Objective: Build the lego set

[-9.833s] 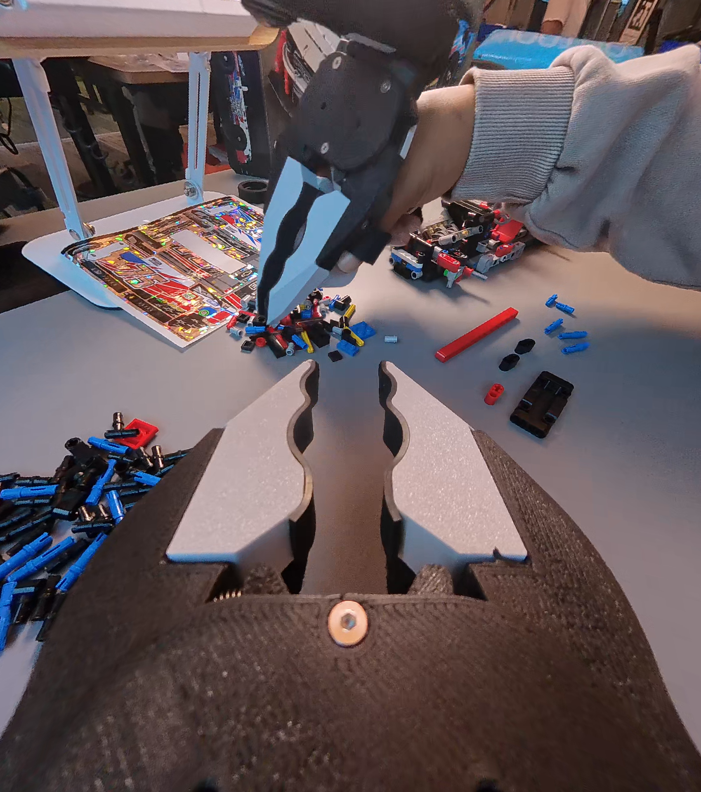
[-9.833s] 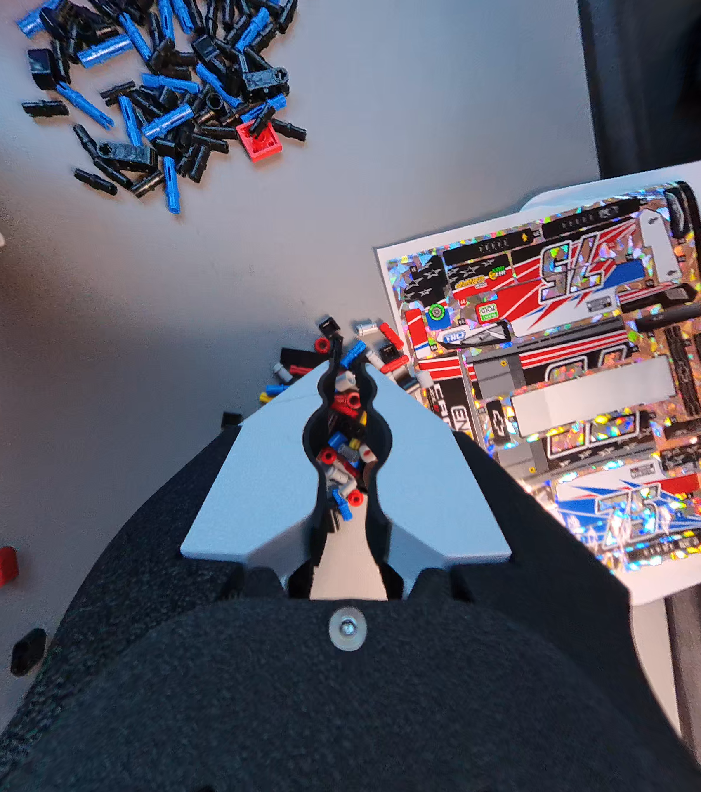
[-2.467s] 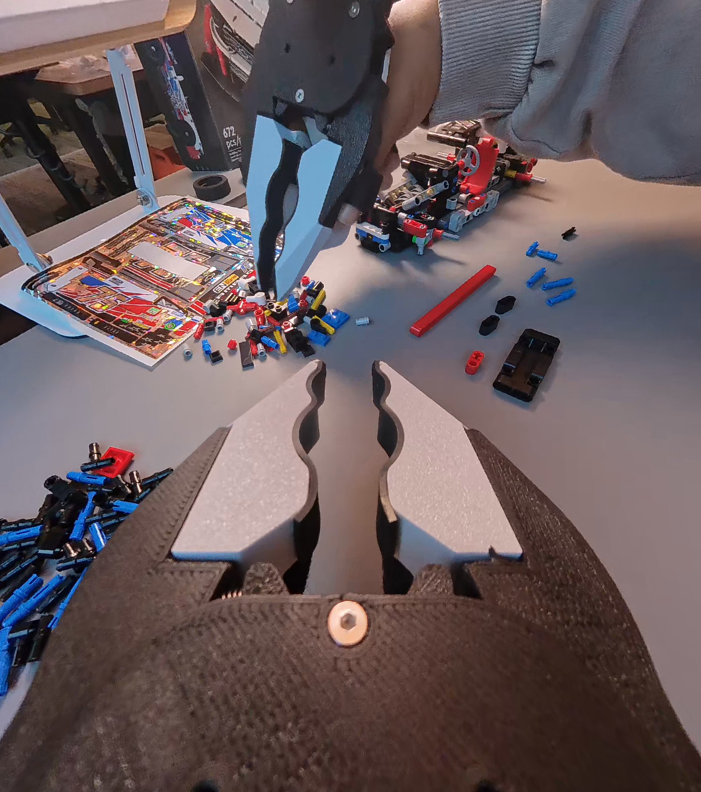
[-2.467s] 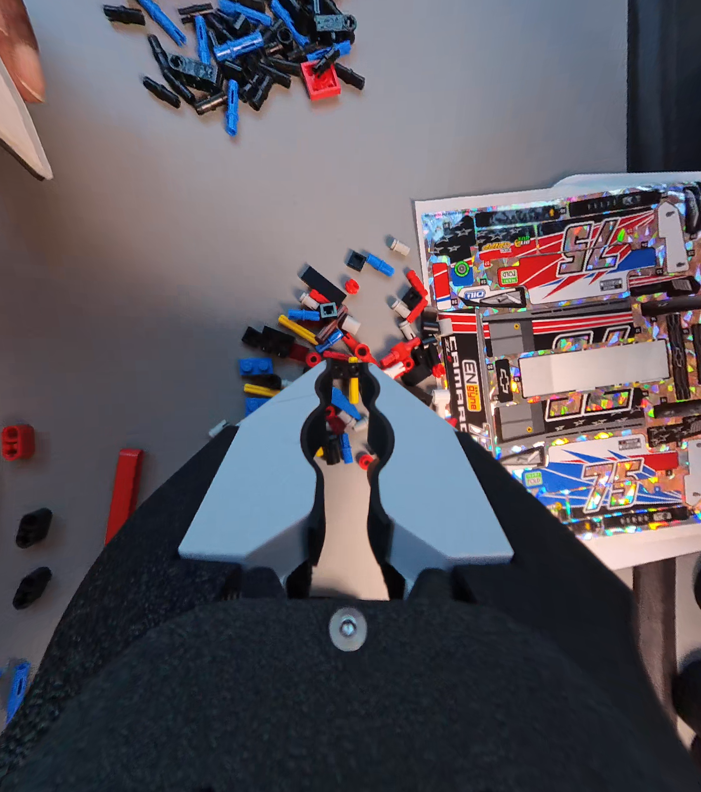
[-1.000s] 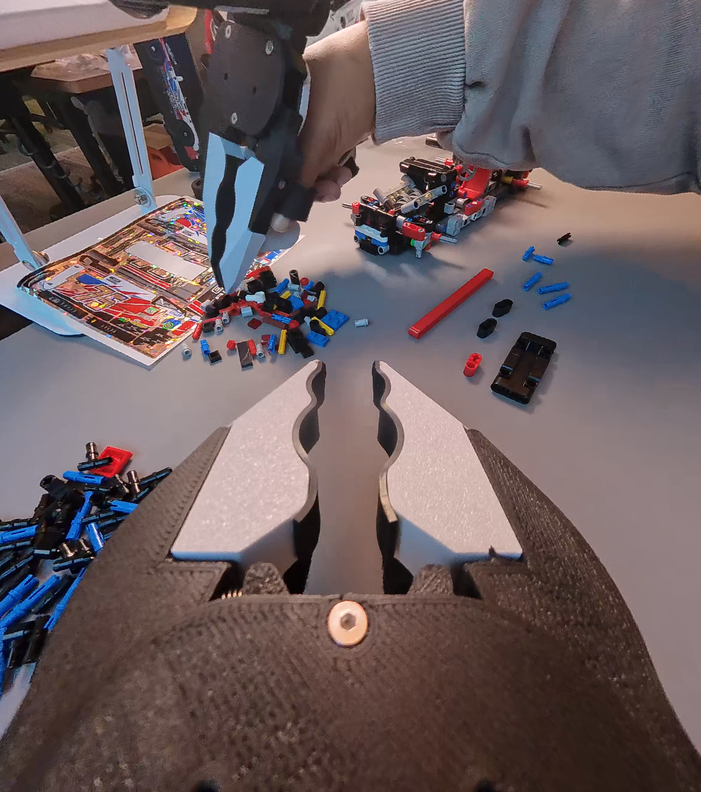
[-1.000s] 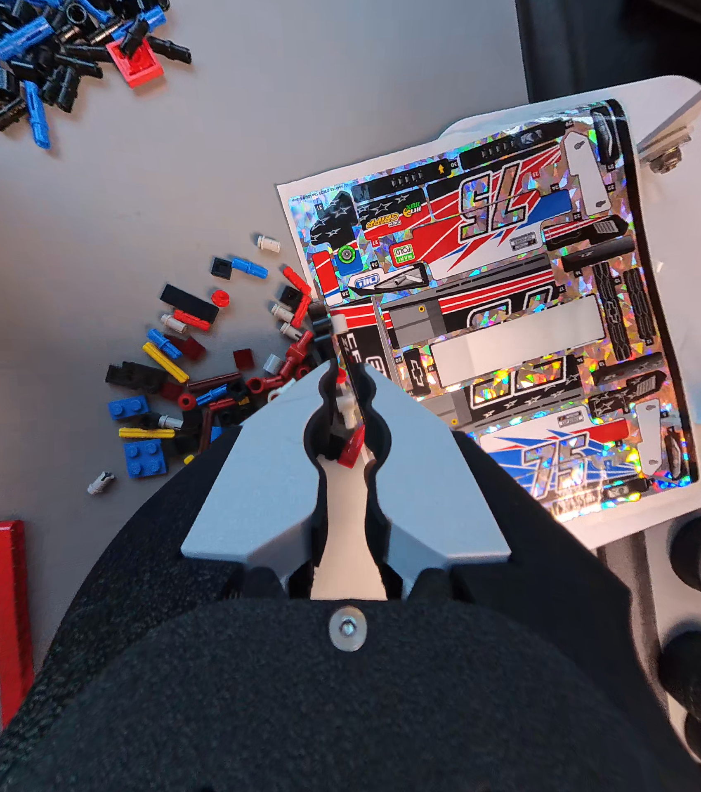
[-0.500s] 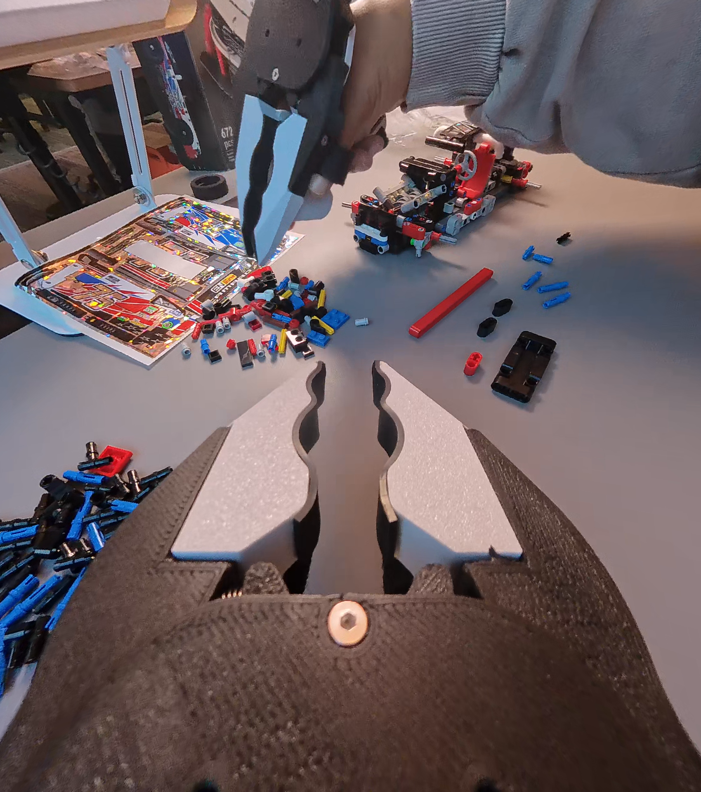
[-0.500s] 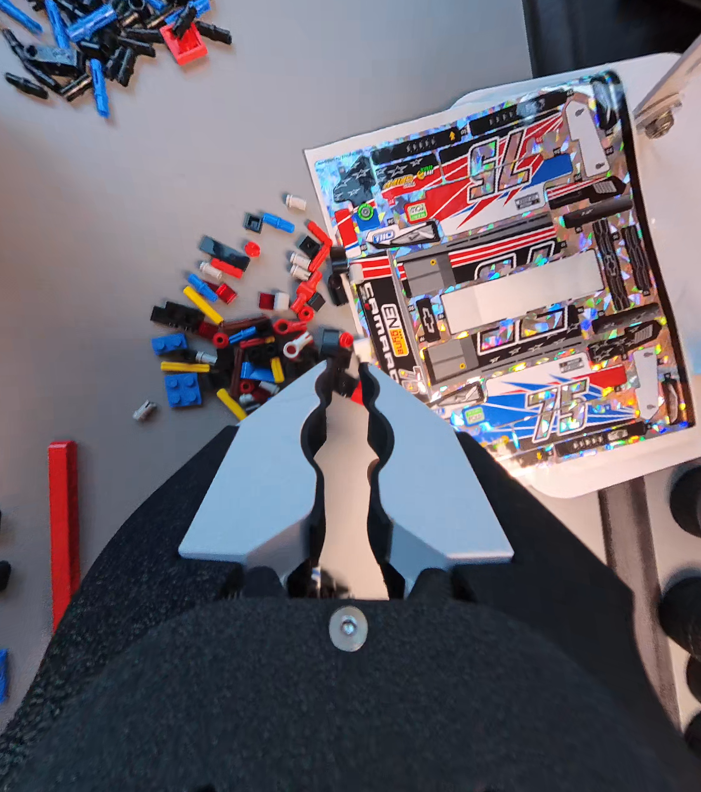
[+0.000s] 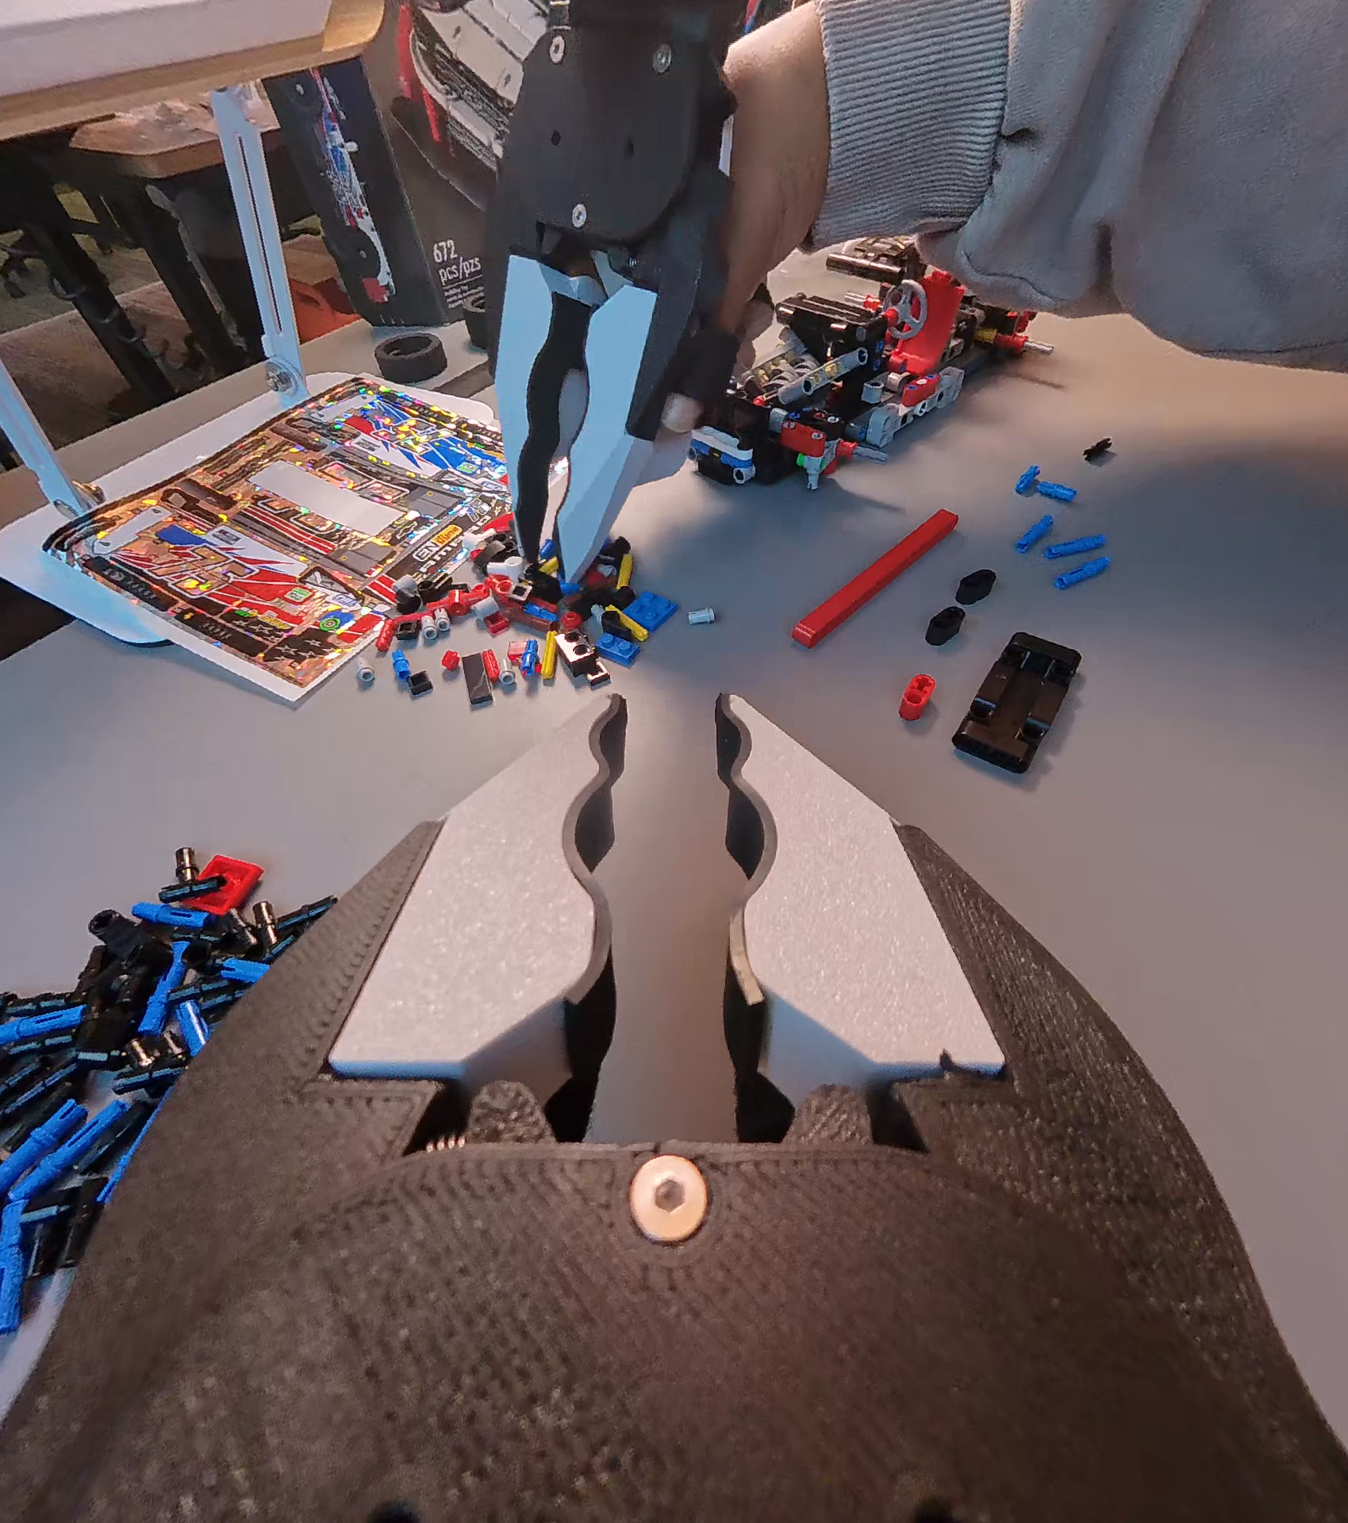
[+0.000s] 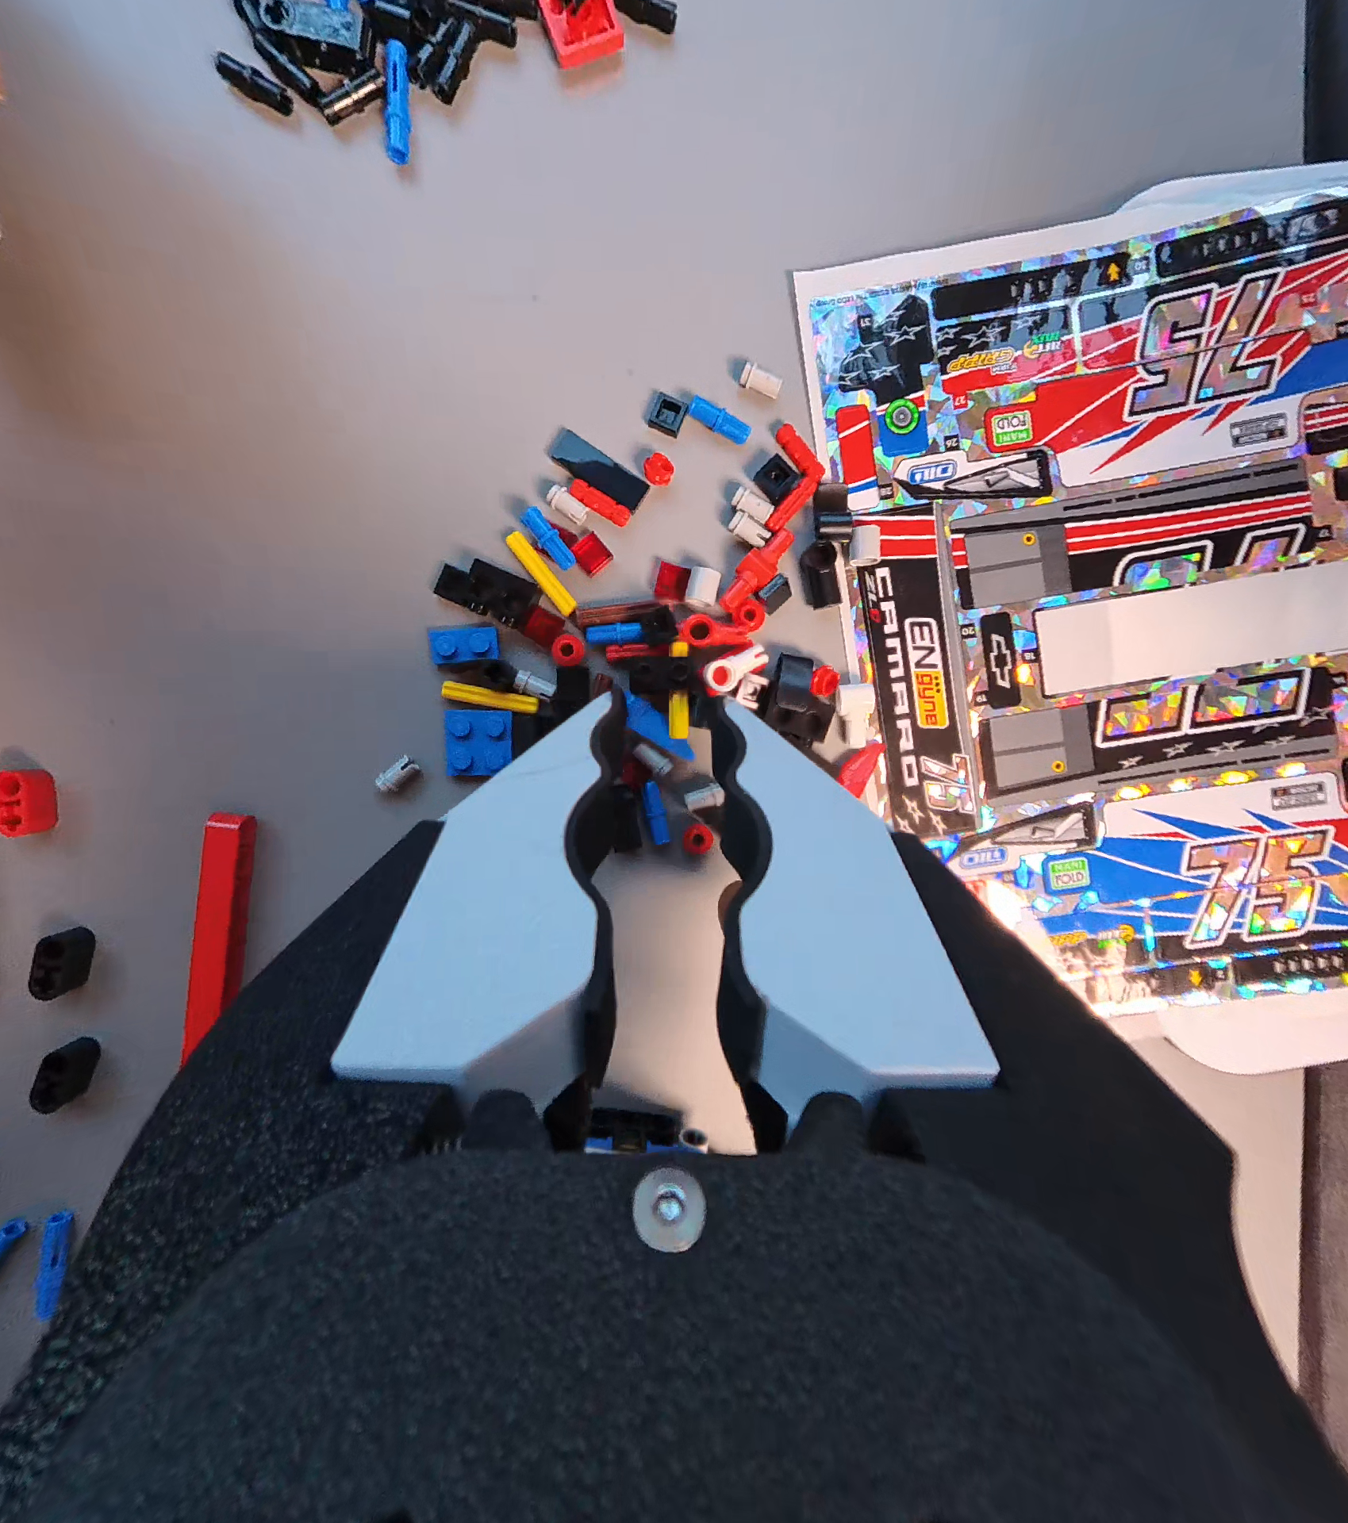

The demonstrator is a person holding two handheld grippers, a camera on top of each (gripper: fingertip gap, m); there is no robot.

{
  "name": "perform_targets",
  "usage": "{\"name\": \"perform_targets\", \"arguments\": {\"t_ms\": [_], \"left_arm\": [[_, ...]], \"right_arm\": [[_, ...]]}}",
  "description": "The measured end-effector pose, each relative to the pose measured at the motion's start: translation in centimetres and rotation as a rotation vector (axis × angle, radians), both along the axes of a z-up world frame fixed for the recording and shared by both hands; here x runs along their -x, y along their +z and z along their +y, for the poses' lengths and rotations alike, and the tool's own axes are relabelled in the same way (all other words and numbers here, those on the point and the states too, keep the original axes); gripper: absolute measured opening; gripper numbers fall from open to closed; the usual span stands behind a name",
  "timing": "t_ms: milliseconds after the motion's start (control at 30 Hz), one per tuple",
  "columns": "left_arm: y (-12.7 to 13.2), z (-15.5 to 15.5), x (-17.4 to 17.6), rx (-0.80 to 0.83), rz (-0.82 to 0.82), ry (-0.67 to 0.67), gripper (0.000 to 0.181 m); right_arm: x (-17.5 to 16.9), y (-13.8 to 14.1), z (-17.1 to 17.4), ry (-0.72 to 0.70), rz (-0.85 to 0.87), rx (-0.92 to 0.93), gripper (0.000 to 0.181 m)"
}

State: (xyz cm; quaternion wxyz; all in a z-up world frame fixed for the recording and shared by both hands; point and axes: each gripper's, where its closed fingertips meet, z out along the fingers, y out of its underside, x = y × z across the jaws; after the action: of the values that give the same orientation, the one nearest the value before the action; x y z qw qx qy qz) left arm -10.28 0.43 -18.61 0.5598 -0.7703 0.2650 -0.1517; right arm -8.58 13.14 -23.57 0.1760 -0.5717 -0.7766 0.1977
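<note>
A pile of small mixed lego pieces [image 10: 621, 610] lies on the grey table beside the sticker sheet [image 10: 1148, 618]. My right gripper [image 10: 666, 709] is open, points down and has its tips in the near part of the pile; loose pieces show between its fingers. In the left wrist view it [image 9: 547, 569] stands upright in the pile [image 9: 538, 618]. My left gripper [image 9: 670, 709] is open and empty, low over bare table in front of the pile. The part-built car [image 9: 860, 387] stands behind the right gripper.
A heap of blue and black pins [image 9: 60, 1030] lies left of my left gripper. A red beam [image 9: 872, 577], a black plate piece [image 9: 1016, 700], a red connector [image 9: 916, 695] and blue pins [image 9: 1058, 536] lie to the right. A white stand [image 9: 258, 247] and tyres are at the back. The tips of one gripper are about 15 centimetres away from the tips of the other. My left tips are about 25 centimetres from the part-built car [image 9: 860, 387], my right tips only 20 centimetres.
My right gripper lifted off the pile's edge by the sticker sheet, then came back down into the middle of the pile with its jaws a little wider. My left gripper has stayed put.
</note>
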Motion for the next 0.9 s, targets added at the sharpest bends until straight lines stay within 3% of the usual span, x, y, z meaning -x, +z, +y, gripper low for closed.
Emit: {"name": "perform_targets", "arguments": {"t_ms": [67,200,433,900], "left_arm": [[0.0,0.0,0.0,0.001,-0.003,0.000,0.020],[0.0,0.0,0.0,0.002,-0.007,-0.001,0.020],[0.0,0.0,0.0,0.005,-0.006,-0.003,0.020],[-0.1,0.0,-0.1,-0.001,0.011,-0.004,0.019]], "right_arm": [[0.3,0.0,0.8,-0.021,0.010,-0.035,0.007],[0.8,0.5,2.5,-0.092,0.051,-0.053,0.002],[0.6,2.1,3.3,-0.147,0.119,-0.012,0.005],[-0.1,1.1,3.9,-0.167,0.071,-0.037,0.009]]}}
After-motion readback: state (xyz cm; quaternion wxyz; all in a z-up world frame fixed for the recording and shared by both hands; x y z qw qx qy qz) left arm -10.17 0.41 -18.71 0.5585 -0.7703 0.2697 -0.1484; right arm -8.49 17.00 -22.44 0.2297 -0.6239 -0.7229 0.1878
